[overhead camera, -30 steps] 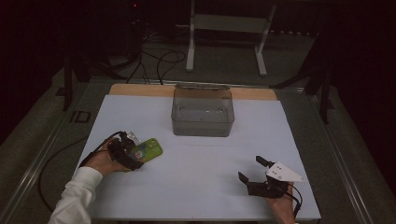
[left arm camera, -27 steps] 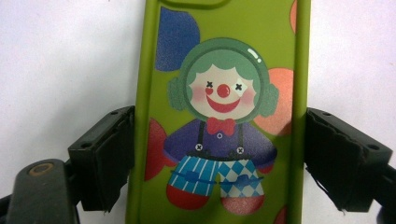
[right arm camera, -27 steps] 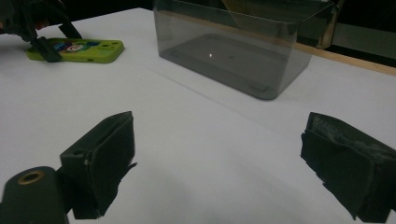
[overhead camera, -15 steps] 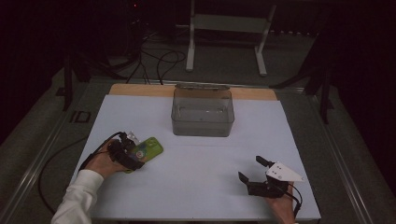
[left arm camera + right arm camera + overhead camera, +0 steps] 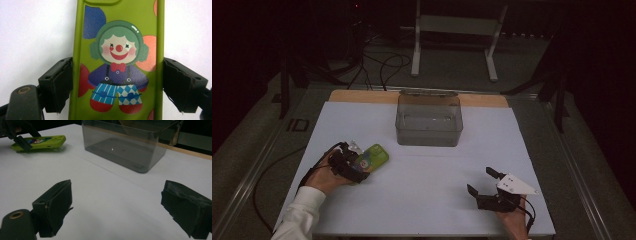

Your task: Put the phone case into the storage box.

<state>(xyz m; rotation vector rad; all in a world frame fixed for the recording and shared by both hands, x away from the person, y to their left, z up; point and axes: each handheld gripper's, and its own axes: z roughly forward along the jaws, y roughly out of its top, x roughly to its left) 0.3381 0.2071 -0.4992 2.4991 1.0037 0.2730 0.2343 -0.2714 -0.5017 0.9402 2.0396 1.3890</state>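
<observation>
- The left gripper (image 5: pixel 357 165) sits at the near left of the white table (image 5: pixel 422 200), held in a hand (image 5: pixel 328 175) whose white sleeve (image 5: pixel 299 217) comes in from the bottom edge.
- Its jaws are clamped on a green phone case (image 5: pixel 373 157), one pad against each long edge; in the left gripper view the case (image 5: pixel 117 62) runs straight up between the two black pads (image 5: pixel 58 83), and both press against its sides.
- The case lies flat on the table with its printed side up: a clown figure with green hair, a red nose, a red bow tie and blue checked trousers. Its far end points out past the jaws toward the middle of the table.
- A clear plastic box (image 5: pixel 429 120) stands at the middle of the far side of the table, open at the top, well apart from the case and from both grippers.
- The right gripper (image 5: pixel 486 181) rests at the near right of the table, with a pale three-cornered plate on top.
- Its jaws stand wide apart with only bare table between them; in the right gripper view the box (image 5: pixel 125 147) is ahead of them and the case (image 5: pixel 40 142) lies far off at the upper left.
</observation>
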